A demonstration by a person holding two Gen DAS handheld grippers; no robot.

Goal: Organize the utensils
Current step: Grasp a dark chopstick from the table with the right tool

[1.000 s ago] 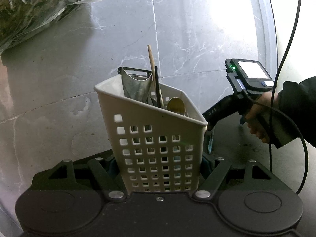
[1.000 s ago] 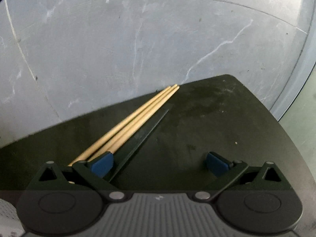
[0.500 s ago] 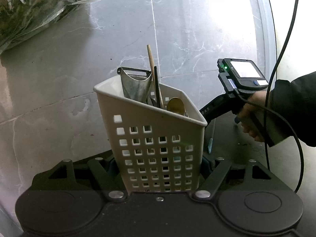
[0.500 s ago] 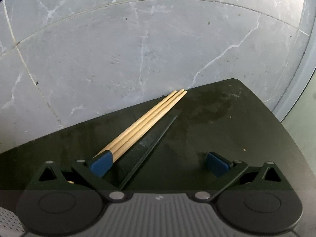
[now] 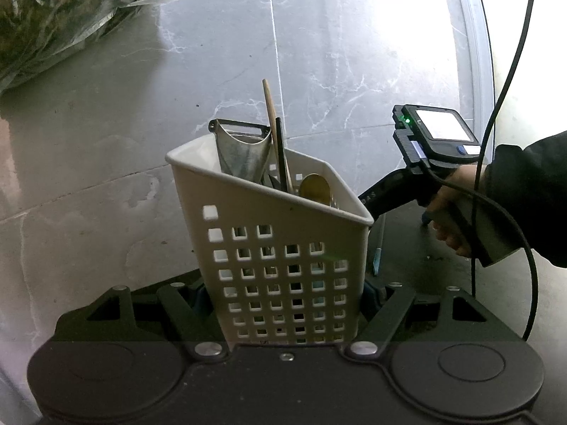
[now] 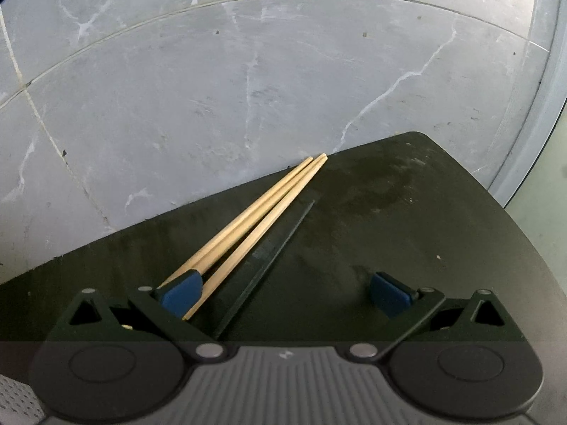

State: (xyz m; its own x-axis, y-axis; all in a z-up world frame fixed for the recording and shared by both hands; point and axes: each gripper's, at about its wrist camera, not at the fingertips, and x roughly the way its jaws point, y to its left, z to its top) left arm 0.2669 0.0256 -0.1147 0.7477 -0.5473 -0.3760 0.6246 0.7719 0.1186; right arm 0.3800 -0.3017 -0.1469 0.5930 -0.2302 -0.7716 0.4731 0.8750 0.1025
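My left gripper point(image 5: 283, 294) is shut on a white perforated utensil basket point(image 5: 276, 244) and holds it upright. The basket holds a metal peeler point(image 5: 244, 148), a wooden chopstick point(image 5: 271, 117), a black chopstick point(image 5: 281, 156) and a gold spoon point(image 5: 313, 186). My right gripper point(image 6: 283, 294) is open, low over a black mat point(image 6: 389, 205). Wooden chopsticks point(image 6: 255, 216) and a black chopstick point(image 6: 269, 255) lie on the mat between its fingers, close to the left blue pad point(image 6: 180, 292). The right gripper's body point(image 5: 436, 156) shows in the left wrist view, right of the basket.
The floor is grey marble tile point(image 6: 212, 88). A clear plastic bag of green material point(image 5: 63, 10) lies at the far left. A black cable point(image 5: 510, 71) hangs at the right. The mat's far edge point(image 6: 418, 134) is close ahead of the chopsticks.
My right gripper has pulled back along the chopsticks and one wooden chopstick has splayed apart from the others. The left gripper and basket have barely moved.
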